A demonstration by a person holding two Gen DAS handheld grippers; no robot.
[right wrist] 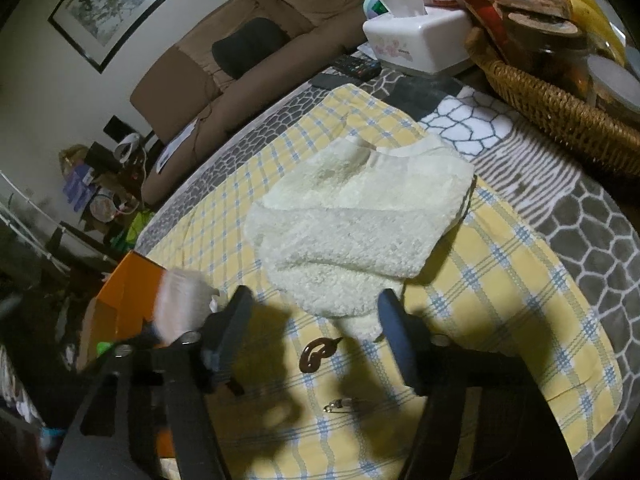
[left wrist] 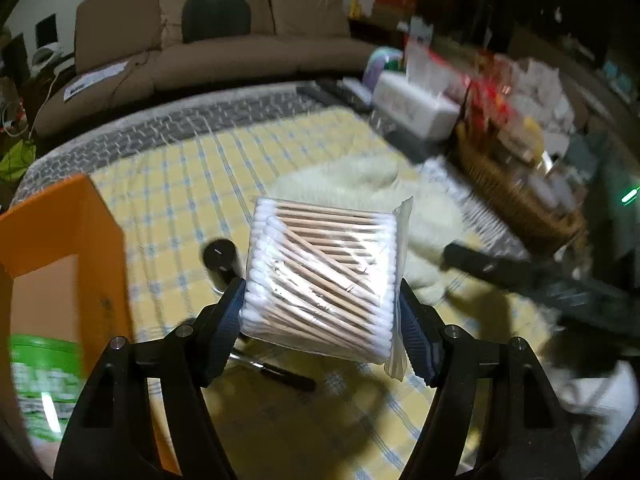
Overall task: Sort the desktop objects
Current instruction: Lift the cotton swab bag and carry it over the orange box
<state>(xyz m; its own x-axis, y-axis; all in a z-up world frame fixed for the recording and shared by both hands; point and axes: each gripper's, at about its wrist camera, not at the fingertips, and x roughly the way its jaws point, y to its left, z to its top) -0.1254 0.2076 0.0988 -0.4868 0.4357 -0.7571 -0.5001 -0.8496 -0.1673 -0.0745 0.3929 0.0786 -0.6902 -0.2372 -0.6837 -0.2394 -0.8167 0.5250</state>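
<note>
Now, left of the left gripper (left wrist: 322, 316) stands an orange cardboard box (left wrist: 60, 240), open at the top; a green-and-white labelled container (left wrist: 44, 380) lies at its near side, too blurred to tell whether it sits inside. Far off to the right of the same gripper a brown woven wicker basket (left wrist: 516, 196) is heaped with red packets and jars, and beside it stands one white tissue box (right wrist: 416, 40) with a tissue standing out of its slot.

The left gripper's jaws are partly closed, and their blue pads press on both sides of one clear plastic packet of wooden-stemmed cotton swabs (left wrist: 324, 276), held clear above the yellow checked cloth (left wrist: 168, 184). Just beyond its left finger stands one black cylinder (left wrist: 222, 260), and below the packet lies one black pen (left wrist: 280, 372).

The right gripper (right wrist: 316, 320) stands about half open with nothing between its pads; no pad touches anything. Between and below its fingers one brown curled metal clip (right wrist: 316, 356) lies on the cloth, and nearer still one silver safety pin (right wrist: 346, 404). Ahead of its fingertips lies one folded cream fluffy towel (right wrist: 360, 216). In the right wrist view the swab packet shows as a pale blur to the left, in front of the orange box.
</note>
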